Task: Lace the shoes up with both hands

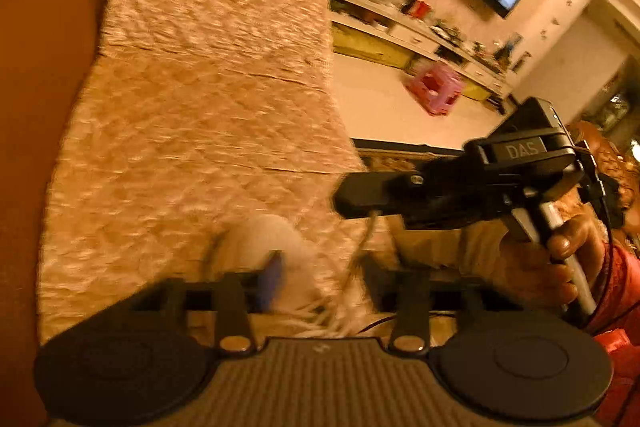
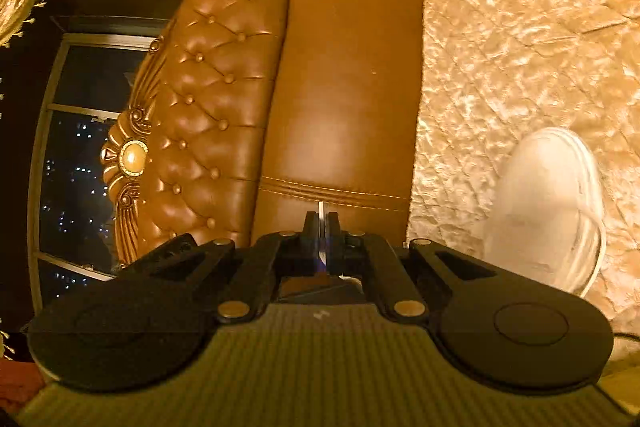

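Right gripper (image 2: 323,223) is clenched on the tip of a white lace (image 2: 320,207), which stands out just past its closed pads; in the left wrist view the same tool (image 1: 340,197) is held level by a hand (image 1: 560,263), with the lace (image 1: 366,239) hanging from its nose down toward the shoe. Left gripper (image 1: 320,287) is partly parted around the shoe's laced throat; motion blur prevents confirming whether its pads press on anything. The white shoe (image 2: 548,207) rests on the quilted cover (image 2: 520,47) of a brown leather sofa (image 2: 340,87), near the cover's edge. Its long axis runs roughly up and down the right wrist view, with the rounded toe toward the top. Progress, as judged: several lace crossings (image 1: 316,315) are already threaded near the left gripper, so lacing is under way. Remaining work appears to be feeding the held end through the next eyelet and tightening; the eyelets themselves are too blurred to count.
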